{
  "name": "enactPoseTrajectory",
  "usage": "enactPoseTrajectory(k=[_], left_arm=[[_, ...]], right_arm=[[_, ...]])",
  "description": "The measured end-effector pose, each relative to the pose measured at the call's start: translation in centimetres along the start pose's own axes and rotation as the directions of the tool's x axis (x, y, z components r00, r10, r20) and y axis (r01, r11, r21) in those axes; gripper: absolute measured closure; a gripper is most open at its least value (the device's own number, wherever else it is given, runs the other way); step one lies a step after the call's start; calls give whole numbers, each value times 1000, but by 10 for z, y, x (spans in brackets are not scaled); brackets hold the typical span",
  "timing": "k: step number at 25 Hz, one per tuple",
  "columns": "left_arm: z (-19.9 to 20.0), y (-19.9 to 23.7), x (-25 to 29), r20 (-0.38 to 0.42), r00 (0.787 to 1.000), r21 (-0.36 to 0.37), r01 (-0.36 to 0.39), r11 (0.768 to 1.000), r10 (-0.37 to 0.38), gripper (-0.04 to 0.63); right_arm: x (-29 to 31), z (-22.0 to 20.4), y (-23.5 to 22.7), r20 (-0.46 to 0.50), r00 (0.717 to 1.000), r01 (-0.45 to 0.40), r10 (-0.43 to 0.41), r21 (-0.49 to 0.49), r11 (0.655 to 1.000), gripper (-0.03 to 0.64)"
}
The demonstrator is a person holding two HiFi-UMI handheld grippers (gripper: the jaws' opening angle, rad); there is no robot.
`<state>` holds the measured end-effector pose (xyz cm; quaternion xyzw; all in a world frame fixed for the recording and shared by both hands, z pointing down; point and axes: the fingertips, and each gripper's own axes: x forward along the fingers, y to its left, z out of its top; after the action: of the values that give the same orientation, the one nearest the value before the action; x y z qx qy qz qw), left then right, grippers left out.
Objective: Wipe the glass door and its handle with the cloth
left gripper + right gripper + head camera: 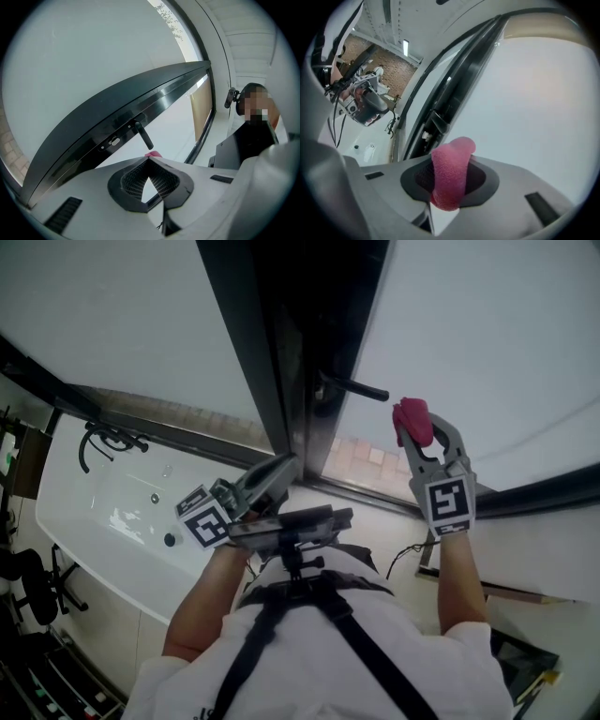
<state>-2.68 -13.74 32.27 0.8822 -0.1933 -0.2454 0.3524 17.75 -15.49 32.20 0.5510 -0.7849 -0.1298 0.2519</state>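
Observation:
The glass door has a dark frame (pixel 281 352) and frosted panes (pixel 487 343). Its black lever handle (pixel 354 387) sticks out to the right of the frame. My right gripper (pixel 418 424) is raised beside the handle, shut on a bunched pink cloth (pixel 413 420), close to the pane. In the right gripper view the pink cloth (pixel 450 174) fills the jaws, with the pane (pixel 534 108) just ahead. My left gripper (pixel 284 468) hangs lower, below the frame, shut and empty. From the left gripper view, the handle (pixel 143 135) lies ahead of the closed jaws.
A white bathtub (pixel 103 512) with a black faucet (pixel 105 438) lies at the left, under the window. A dark sill (pixel 375 493) runs along the door's foot. Shelving and clutter (pixel 37 652) stand at the lower left.

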Motion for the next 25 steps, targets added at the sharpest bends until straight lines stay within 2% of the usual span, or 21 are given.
enactPoseTrajectory(k=[5, 11, 15, 19, 21, 23, 25], left_arm=[[-6, 3, -6, -11, 1000, 0, 12, 1000, -12, 603], [-3, 0, -4, 6, 1000, 13, -14, 1000, 14, 603], [-3, -1, -6, 9, 1000, 13, -19, 1000, 19, 603], [-2, 0, -8, 12, 1000, 16, -24, 1000, 24, 603], [-6, 7, -15, 3, 1000, 13, -10, 1000, 10, 603], [-9, 11, -20, -2, 1000, 6, -3, 1000, 3, 603], [-5, 7, -15, 6, 1000, 11, -27, 1000, 27, 603]], right_arm=[[35, 11, 51, 54, 989, -145, 141, 88, 985, 515], [76, 35, 83, 130, 957, -285, 260, 237, 929, 515], [100, 50, 92, 154, 949, -312, 276, 306, 900, 515], [111, 64, 87, 215, 940, -336, 266, 433, 836, 515], [110, 66, 84, 241, 933, -352, 267, 467, 811, 515], [107, 65, 82, 257, 929, -362, 267, 477, 801, 515], [103, 64, 79, 270, 928, -361, 256, 484, 797, 516]])
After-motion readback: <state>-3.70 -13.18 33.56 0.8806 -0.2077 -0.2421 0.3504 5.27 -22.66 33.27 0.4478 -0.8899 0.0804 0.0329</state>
